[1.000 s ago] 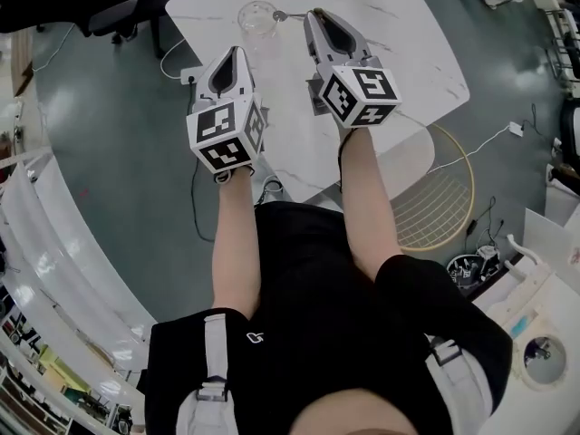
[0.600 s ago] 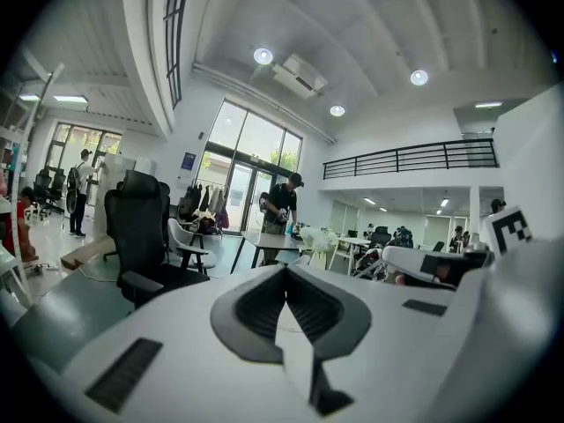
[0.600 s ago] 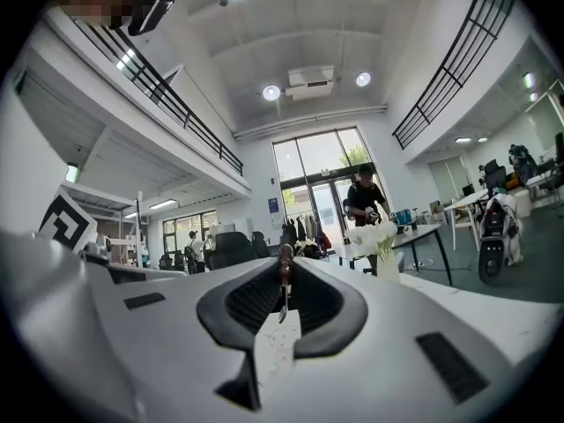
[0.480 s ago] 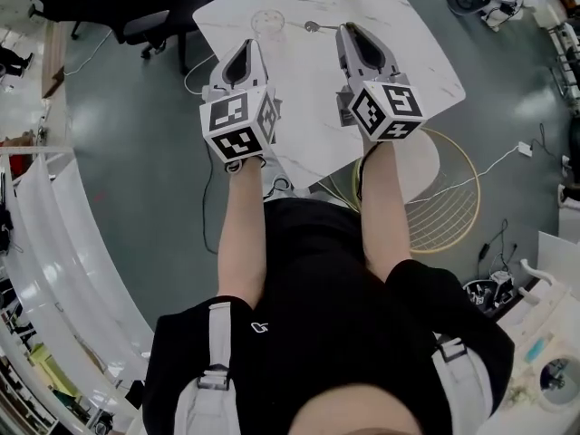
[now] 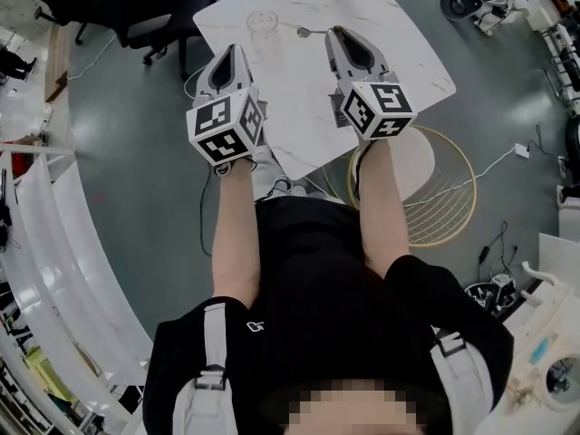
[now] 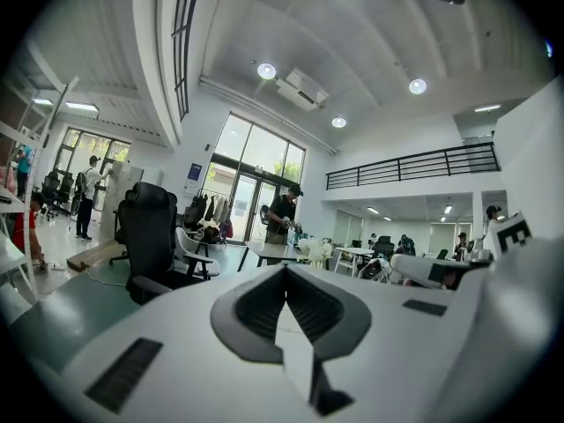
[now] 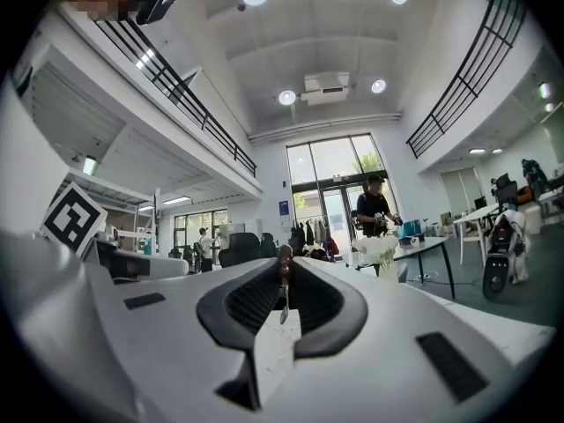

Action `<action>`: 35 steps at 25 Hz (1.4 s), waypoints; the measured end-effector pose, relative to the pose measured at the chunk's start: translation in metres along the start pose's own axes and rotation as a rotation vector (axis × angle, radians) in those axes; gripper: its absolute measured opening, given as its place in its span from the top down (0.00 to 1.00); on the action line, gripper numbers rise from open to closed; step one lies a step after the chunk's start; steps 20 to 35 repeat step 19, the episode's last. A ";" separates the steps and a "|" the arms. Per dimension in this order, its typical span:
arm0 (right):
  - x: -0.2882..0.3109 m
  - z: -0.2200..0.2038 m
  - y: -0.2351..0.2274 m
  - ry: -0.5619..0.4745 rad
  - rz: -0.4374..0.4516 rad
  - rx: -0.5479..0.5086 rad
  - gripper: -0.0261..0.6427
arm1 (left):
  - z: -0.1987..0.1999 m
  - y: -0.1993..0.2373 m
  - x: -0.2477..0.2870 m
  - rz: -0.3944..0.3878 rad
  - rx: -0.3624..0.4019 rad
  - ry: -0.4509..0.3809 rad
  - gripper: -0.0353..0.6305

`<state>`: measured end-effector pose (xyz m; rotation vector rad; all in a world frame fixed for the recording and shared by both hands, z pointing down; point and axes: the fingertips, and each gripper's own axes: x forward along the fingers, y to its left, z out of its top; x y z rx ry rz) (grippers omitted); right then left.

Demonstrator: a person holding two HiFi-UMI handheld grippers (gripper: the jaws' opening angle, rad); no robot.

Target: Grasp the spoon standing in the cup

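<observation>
A person stands over a white worktop (image 5: 399,53) and holds a hand-held gripper in each hand.

The right hand-held gripper (image 5: 333,33) is clenched on the spoon (image 5: 306,32). In the right gripper view, the thin spoon (image 7: 283,302) stands up and down right at the tips of the right hand-held gripper (image 7: 284,276), and the two jaws pinch it from both sides. From the head view, the spoon sticks out past the tips, above the worktop. It is out of the cup (image 5: 263,23). It is just beside the cup, to the right, and I cannot tell if they touch.

The cup is clear glass. It stands on the worktop near the far edge.

The left hand-held gripper (image 5: 234,51) is clenched too, but it has nothing in it. In the left gripper view, the jaws of the left hand-held gripper (image 6: 285,270) meet at the tips and only air is between them. It is held near the left edge of the worktop, on the near side of the cup and not touching it.

A black chair (image 5: 172,7) stands on the floor to the left of the worktop.
</observation>
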<state>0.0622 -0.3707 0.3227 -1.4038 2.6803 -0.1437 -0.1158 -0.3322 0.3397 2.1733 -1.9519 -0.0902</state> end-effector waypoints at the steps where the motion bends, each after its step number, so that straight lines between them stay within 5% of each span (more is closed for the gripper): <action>1: -0.001 0.000 0.002 0.001 0.002 -0.004 0.89 | 0.001 -0.001 -0.002 -0.002 0.001 -0.003 0.92; 35: -0.015 -0.001 -0.009 0.003 0.001 -0.011 0.89 | 0.002 -0.021 -0.004 -0.022 0.005 0.004 0.92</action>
